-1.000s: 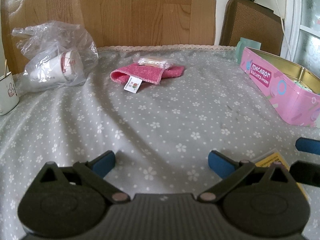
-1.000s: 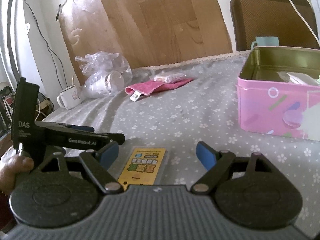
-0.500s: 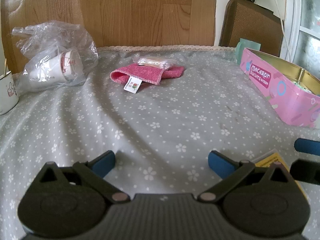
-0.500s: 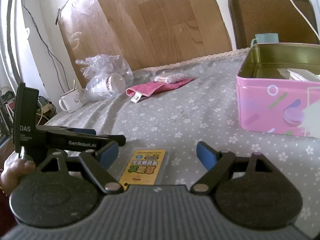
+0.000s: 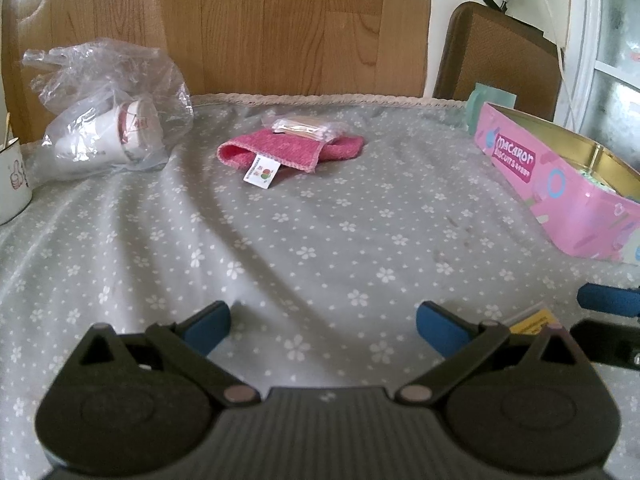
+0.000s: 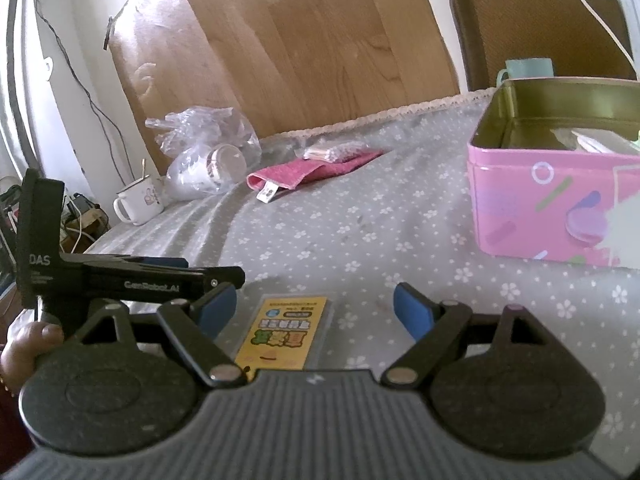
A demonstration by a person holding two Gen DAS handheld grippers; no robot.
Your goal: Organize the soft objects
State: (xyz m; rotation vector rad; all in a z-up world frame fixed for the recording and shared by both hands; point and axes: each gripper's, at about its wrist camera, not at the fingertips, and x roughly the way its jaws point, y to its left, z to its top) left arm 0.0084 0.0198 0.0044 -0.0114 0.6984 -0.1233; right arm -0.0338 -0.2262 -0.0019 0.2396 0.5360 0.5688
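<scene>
A folded pink cloth (image 5: 292,152) with a white tag lies at the far middle of the grey flowered tablecloth, with a small clear packet (image 5: 304,126) on top; both show in the right wrist view too, cloth (image 6: 308,172), packet (image 6: 334,151). An open pink tin (image 5: 560,184) stands at the right, also in the right wrist view (image 6: 556,204). My left gripper (image 5: 322,326) is open and empty, low over the cloth-covered table. My right gripper (image 6: 314,306) is open, with a yellow card (image 6: 286,332) lying between its fingers on the table.
A clear plastic bag with paper cups (image 5: 112,120) lies at the far left, beside a white enamel mug (image 5: 12,184). A teal cup (image 6: 528,70) stands behind the tin. A wooden board and a brown chair back stand beyond the table's far edge.
The right wrist view has shifted slightly: the tin and far objects sit a little lower and nearer. The left gripper has stayed almost still. Both grippers remain open.
</scene>
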